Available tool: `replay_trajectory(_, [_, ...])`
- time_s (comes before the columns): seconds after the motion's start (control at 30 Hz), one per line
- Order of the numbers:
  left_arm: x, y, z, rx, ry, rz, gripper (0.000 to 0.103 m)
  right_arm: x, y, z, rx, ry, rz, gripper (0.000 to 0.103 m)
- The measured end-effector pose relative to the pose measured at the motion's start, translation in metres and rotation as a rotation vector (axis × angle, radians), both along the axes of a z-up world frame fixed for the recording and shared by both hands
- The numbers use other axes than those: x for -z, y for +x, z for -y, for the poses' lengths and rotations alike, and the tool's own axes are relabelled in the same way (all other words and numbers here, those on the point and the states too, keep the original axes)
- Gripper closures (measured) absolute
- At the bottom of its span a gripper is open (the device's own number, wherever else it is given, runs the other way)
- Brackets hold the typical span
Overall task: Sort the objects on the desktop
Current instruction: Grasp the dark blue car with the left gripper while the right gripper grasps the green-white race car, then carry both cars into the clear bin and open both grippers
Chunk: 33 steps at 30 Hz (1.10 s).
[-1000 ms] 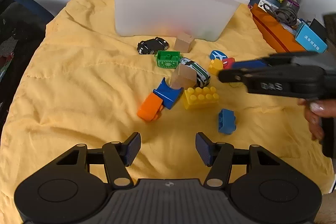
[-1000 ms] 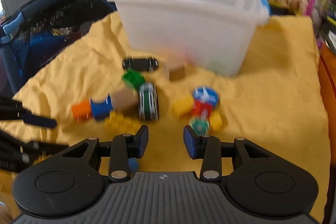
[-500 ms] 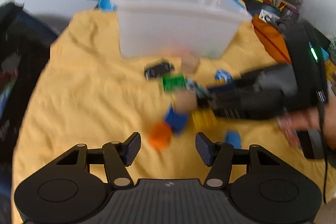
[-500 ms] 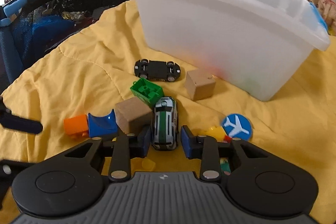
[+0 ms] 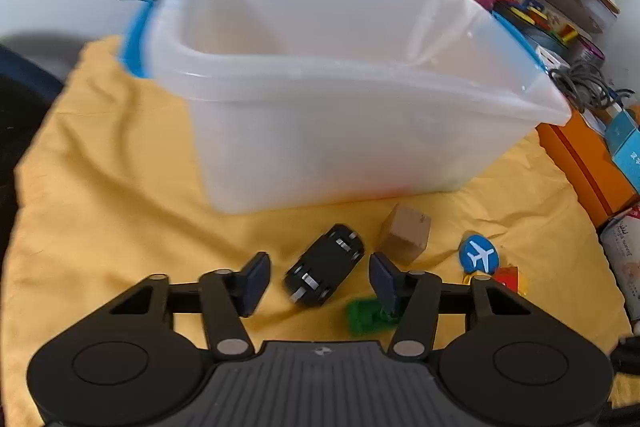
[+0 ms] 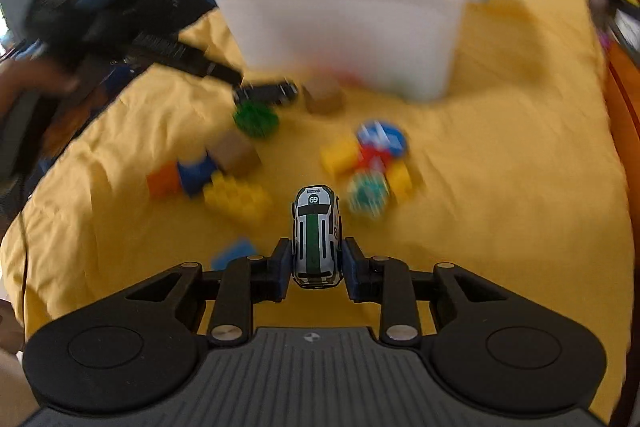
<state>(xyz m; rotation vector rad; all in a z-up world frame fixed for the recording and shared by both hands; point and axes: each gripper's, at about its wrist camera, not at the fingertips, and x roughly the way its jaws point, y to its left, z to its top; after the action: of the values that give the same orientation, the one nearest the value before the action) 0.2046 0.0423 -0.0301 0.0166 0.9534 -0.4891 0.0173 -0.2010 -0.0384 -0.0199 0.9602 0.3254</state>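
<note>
While your right gripper now pinches the white toy car above the yellow cloth, your left gripper, half-spread and closing, has reached the black car beside the bin.

Bin at far middle of cloth. Overturned toy car just near bin, between left gripper fingers, not touched. Wooden cube right of it; round plane disc further right. Studded brick nearer, under right finger. Striped toy car between right gripper fingers, above cloth.
</note>
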Motion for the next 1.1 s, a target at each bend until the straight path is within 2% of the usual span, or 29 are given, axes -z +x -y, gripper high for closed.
replay_trajectory(0.1, [0.019,0.014,0.007,0.021,0.011,-0.054,0.062,0.007,-0.014,0.007,0.035,0.003,-0.034,0.073])
replay_trajectory(0.13, [0.021,0.013,0.008,0.033,-0.009,-0.048,0.067,0.008,-0.019,0.009,0.042,0.007,-0.034,0.073])
replay_trajectory(0.2, [0.022,0.007,0.013,0.071,0.001,-0.044,0.083,0.007,-0.023,0.008,0.045,0.001,-0.026,0.073])
replay_trajectory(0.23, [0.02,0.0,0.016,0.082,0.027,-0.017,0.083,0.007,-0.024,0.007,0.046,-0.008,-0.022,0.073])
replay_trajectory(0.3, [0.012,-0.016,0.018,0.108,0.078,0.047,0.083,0.007,-0.027,0.006,0.043,-0.024,-0.011,0.073])
replay_trajectory(0.4, [-0.009,-0.05,0.011,0.135,0.112,0.124,0.083,0.007,-0.028,0.0,0.021,-0.051,-0.001,0.073])
replay_trajectory(0.47, [-0.026,-0.085,0.001,0.144,0.132,0.171,0.083,0.005,-0.028,-0.002,0.011,-0.049,0.005,0.073])
replay_trajectory(0.57, [-0.034,-0.135,-0.012,0.159,0.212,0.225,0.083,0.0,-0.027,-0.003,-0.009,-0.038,0.011,0.073])
replay_trajectory(0.63, [-0.03,-0.161,-0.019,0.14,0.256,0.214,0.083,-0.005,-0.03,-0.004,-0.03,-0.034,0.012,0.073])
replay_trajectory(0.7, [-0.018,-0.179,-0.02,0.127,0.258,0.181,0.083,-0.009,-0.034,-0.005,-0.048,-0.034,0.01,0.073])
replay_trajectory(0.83, [0.011,-0.202,-0.004,0.155,0.331,0.144,0.079,-0.002,-0.039,-0.002,-0.045,0.007,-0.057,0.072])
replay_trajectory(0.9, [0.013,-0.212,-0.001,0.165,0.328,0.132,0.073,0.004,-0.039,-0.001,-0.032,0.006,-0.074,0.07])
replay_trajectory(1.0, [0.002,-0.227,-0.007,0.189,0.235,0.16,0.055,0.001,-0.04,-0.01,-0.061,-0.052,-0.039,0.065])
replay_trajectory(1.1, [-0.003,-0.224,-0.021,0.137,0.131,0.118,0.054,-0.004,-0.043,-0.016,-0.091,-0.094,0.002,0.062])
